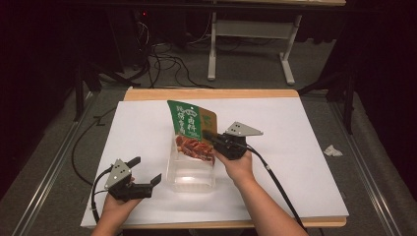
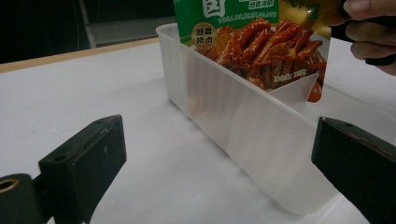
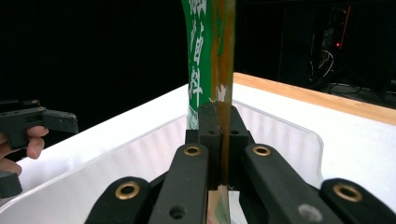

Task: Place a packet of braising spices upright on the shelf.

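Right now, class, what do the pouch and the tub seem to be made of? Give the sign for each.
Pouch: probably thin plastic or foil film, glossy; it carries sharp colour print and looks flat as a sheet where it is pinched.
Tub: likely frosted, translucent plastic; the pouch shows blurred through its wall, and its corners are rounded.

- Table [image 1: 295,147]: white top with a light wooden edge along its far and near sides.
- Floor [image 1: 246,73]: grey, around and beyond the table.
- Second table's frame [image 1: 287,64]: pale metal legs on flat feet, well behind the table.
- Cables [image 1: 167,64]: black, loosely tangled on the floor to the left of that frame.
- Crumpled white scrap [image 1: 332,151]: on the floor just off the table's right edge.
- Rails [image 1: 49,167]: metal, running along the floor on both sides.
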